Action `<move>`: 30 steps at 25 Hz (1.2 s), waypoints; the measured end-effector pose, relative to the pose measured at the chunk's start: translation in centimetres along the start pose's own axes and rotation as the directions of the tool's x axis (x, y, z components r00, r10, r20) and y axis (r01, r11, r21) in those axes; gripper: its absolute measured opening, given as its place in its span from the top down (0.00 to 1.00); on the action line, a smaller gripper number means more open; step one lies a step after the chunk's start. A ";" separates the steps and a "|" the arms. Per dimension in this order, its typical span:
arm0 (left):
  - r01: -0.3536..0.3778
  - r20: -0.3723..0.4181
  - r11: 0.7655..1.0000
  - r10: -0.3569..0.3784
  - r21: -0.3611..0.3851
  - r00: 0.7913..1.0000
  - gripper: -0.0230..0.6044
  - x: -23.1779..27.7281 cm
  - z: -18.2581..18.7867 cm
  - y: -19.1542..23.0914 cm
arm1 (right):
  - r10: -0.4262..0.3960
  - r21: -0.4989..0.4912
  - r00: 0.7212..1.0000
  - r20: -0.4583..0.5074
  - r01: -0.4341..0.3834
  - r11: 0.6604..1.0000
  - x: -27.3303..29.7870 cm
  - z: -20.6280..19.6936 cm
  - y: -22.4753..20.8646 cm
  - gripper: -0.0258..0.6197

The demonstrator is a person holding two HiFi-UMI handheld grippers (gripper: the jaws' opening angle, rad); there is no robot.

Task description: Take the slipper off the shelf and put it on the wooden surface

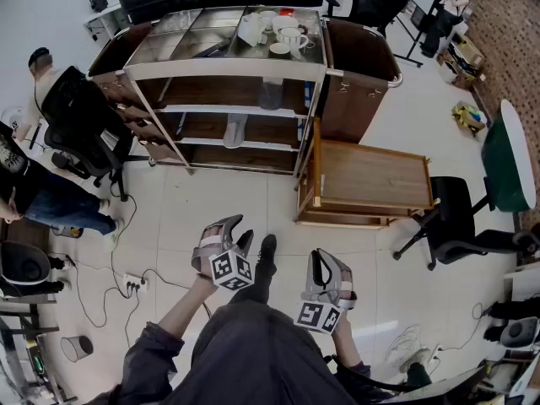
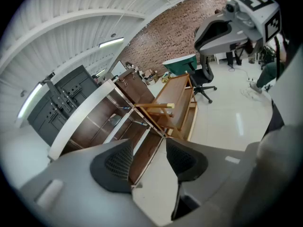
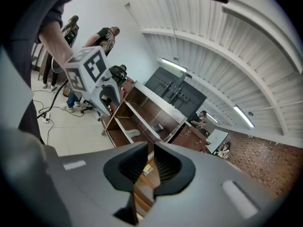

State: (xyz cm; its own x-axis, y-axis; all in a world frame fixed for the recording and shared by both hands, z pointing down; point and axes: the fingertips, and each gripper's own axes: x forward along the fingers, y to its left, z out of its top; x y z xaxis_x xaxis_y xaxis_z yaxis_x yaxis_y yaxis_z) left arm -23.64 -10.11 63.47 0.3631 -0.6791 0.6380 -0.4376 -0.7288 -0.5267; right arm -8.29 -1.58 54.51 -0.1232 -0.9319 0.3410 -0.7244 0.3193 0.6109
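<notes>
A pale slipper (image 1: 235,130) lies on a lower board of the open brown shelf (image 1: 228,70) at the far side of the floor; in the right gripper view the slipper (image 3: 131,133) shows small beyond the jaws. The low wooden table (image 1: 371,174) stands just right of the shelf. My left gripper (image 1: 232,230) hangs over the tiled floor well short of the shelf, and its jaws (image 2: 149,162) stand apart with nothing between them. My right gripper (image 1: 331,264) is beside it, lower right, its jaws (image 3: 147,167) a narrow gap apart and empty.
A teapot and cups (image 1: 283,32) sit on the shelf's top. A brown cabinet (image 1: 359,74) stands behind the wooden table. Office chairs (image 1: 80,116) (image 1: 456,218) flank the area. Cables and a power strip (image 1: 131,285) lie on the floor at left, near a seated person (image 1: 34,192).
</notes>
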 end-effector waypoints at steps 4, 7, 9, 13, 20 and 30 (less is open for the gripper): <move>-0.032 -0.024 0.991 0.036 0.130 0.999 0.56 11.9 1.7 7.9 | -0.024 -0.021 0.998 -0.063 0.022 1.000 6.4 -1.1 -3.5 0.90; -0.038 -0.059 0.976 0.051 0.213 0.997 0.54 20.8 2.8 13.1 | -0.035 -0.015 0.993 -0.117 0.033 0.999 10.2 -1.5 -7.3 0.90; -0.075 -0.062 0.964 0.094 0.256 0.994 0.54 25.8 3.7 16.7 | -0.049 -0.013 0.986 -0.159 0.047 0.999 12.1 -2.1 -10.1 0.90; -0.119 -0.109 0.933 0.165 0.339 0.980 0.54 34.8 4.6 22.4 | -0.084 -0.002 0.966 -0.244 0.086 0.996 15.5 -3.9 -14.9 0.90; -0.098 -0.164 0.908 0.179 0.407 0.970 0.50 43.5 4.4 26.2 | -0.083 0.002 0.941 -0.328 0.089 0.996 19.4 -5.6 -18.4 0.90; -0.195 -0.098 0.920 0.241 0.341 0.966 0.84 43.1 6.3 28.5 | -0.083 -0.012 0.939 -0.335 0.083 0.996 20.2 -6.7 -20.8 0.90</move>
State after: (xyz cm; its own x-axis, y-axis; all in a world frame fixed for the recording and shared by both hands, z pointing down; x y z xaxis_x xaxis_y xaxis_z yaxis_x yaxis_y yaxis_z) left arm -15.35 -60.71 72.40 0.1644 -0.8225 0.5445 -0.1929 -0.5682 -0.8000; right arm 8.78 -25.90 53.48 0.1714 -0.8435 0.5091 -0.7242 0.2425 0.6456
